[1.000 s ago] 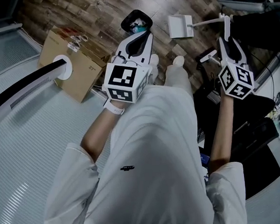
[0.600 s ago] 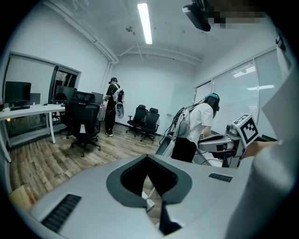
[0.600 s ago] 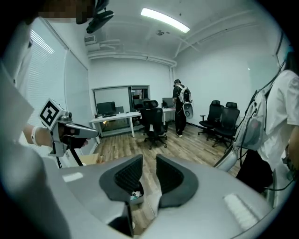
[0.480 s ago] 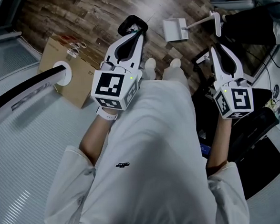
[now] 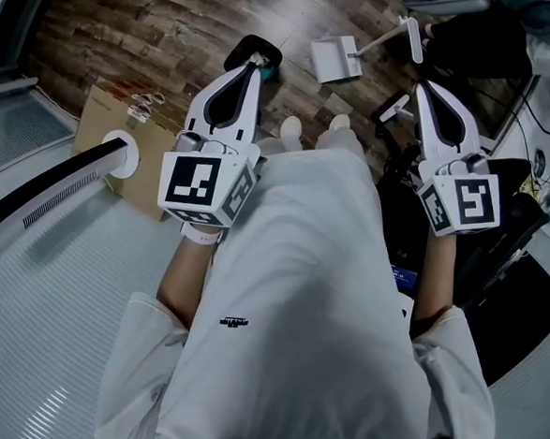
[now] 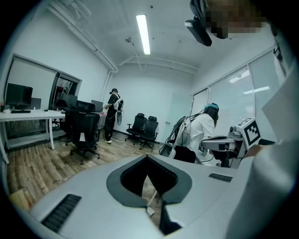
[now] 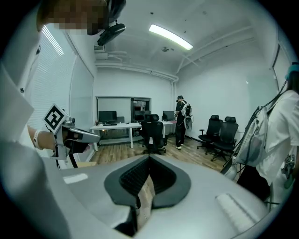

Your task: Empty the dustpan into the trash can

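Head view, looking steeply down: a person in a white shirt stands on a wooden floor (image 5: pixel 177 24), feet close to a black trash can (image 5: pixel 244 51) and a white dustpan (image 5: pixel 336 58). The dustpan sits on the floor to the right of the can, apart from it, and neither gripper touches it. The left gripper (image 5: pixel 257 68) hovers in front of the can, jaws pressed together and empty. The right gripper (image 5: pixel 424 88), jaws also together on nothing, hangs near the handle's far end.

Likely risks: closed jaws would knock the thin handle aside instead of gripping it. A grip far out on the handle could also let the pan sag and spill short of the small can.

The dustpan's long axis runs from the pan, at left, along the handle up and to the right. Which way its mouth faces is unclear.
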`<state>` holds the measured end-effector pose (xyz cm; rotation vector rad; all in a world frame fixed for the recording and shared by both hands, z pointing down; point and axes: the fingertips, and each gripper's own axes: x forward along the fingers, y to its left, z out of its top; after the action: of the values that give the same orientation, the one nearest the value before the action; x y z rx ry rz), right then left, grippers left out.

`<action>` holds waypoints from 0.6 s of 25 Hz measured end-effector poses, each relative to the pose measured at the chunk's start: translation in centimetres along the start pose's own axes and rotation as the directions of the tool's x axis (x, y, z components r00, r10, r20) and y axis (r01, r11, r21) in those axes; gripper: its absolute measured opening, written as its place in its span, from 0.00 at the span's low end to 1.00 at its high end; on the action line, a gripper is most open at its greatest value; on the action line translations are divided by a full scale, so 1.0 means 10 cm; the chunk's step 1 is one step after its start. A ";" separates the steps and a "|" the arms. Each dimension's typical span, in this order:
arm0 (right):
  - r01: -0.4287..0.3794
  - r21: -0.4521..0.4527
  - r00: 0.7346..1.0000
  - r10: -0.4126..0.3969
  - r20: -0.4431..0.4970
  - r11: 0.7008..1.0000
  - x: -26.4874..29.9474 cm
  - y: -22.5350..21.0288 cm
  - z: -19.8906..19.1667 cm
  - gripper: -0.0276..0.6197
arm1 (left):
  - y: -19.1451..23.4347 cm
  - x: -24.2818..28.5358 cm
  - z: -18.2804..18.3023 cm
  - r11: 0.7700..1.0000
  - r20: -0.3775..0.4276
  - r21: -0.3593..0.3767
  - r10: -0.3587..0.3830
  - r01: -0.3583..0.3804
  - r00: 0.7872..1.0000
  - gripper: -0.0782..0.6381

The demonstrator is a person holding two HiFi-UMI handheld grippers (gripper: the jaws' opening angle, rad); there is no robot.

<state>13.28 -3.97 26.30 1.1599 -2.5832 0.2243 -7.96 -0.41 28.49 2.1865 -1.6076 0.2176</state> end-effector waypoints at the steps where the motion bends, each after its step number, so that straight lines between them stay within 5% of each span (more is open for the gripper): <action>1: -0.005 0.003 1.000 0.005 0.003 1.000 0.00 0.02 0.01 0.06 | 0.00 -0.01 0.01 1.000 0.007 -0.001 -0.001 0.001 1.000 0.12; 15: -0.057 0.026 0.997 0.058 -0.045 0.998 -0.01 0.22 -0.18 0.06 | -0.12 0.05 -0.02 1.000 0.008 -0.013 -0.018 0.018 1.000 0.12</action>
<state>12.07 -2.04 27.94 1.0773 -2.5823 0.2932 -6.61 -0.50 28.52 2.1936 -1.5891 0.1930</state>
